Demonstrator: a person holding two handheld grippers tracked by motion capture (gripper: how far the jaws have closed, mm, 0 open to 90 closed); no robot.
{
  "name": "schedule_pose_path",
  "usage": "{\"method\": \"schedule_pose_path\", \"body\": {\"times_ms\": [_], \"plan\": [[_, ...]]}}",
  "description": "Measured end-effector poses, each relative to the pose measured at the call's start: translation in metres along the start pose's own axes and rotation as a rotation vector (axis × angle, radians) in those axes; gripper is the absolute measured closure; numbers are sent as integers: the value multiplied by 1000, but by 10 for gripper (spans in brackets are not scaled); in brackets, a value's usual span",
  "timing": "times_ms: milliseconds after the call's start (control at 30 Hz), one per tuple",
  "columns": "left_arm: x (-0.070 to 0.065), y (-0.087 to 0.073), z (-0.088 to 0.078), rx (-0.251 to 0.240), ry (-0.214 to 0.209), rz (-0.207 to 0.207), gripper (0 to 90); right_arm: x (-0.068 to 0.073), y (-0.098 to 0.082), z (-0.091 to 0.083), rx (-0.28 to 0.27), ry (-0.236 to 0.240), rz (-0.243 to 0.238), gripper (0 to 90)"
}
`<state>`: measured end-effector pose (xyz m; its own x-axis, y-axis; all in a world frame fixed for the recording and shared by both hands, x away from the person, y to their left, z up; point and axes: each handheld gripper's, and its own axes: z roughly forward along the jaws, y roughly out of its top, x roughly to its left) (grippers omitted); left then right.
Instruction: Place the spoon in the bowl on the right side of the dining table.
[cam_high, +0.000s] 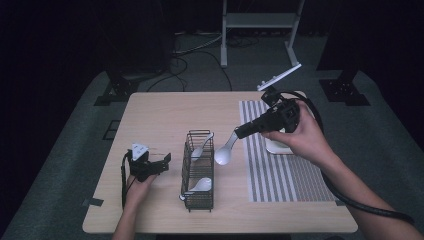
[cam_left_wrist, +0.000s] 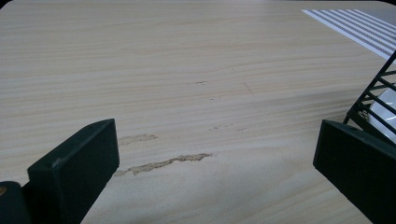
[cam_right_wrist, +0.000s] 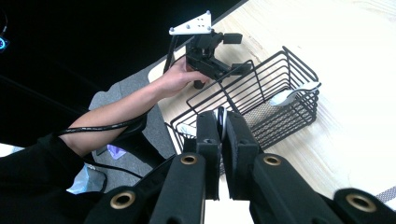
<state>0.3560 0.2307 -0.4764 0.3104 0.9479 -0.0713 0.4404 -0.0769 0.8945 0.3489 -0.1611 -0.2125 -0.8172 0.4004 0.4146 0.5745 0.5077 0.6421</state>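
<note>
The right tool is closed on the handle of a white spoon, which hangs in the air with its bowl down and toward the black wire basket. The basket stands just to the left of the spoon, its long axis running away from the person, with two spoons already inside. So the move goes leftward and down. The left tool rests open on the worktop beside the basket's other side.

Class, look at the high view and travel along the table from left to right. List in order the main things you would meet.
left gripper → black wire basket → white spoon held by the right gripper → striped mat
</note>
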Motion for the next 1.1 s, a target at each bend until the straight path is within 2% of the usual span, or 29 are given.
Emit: {"method": "schedule_pose_path", "body": {"times_ms": [1100], "plan": [[0, 0, 0, 0, 0, 4, 0, -22, -21, -20, -24, -28, 67, 855]]}}
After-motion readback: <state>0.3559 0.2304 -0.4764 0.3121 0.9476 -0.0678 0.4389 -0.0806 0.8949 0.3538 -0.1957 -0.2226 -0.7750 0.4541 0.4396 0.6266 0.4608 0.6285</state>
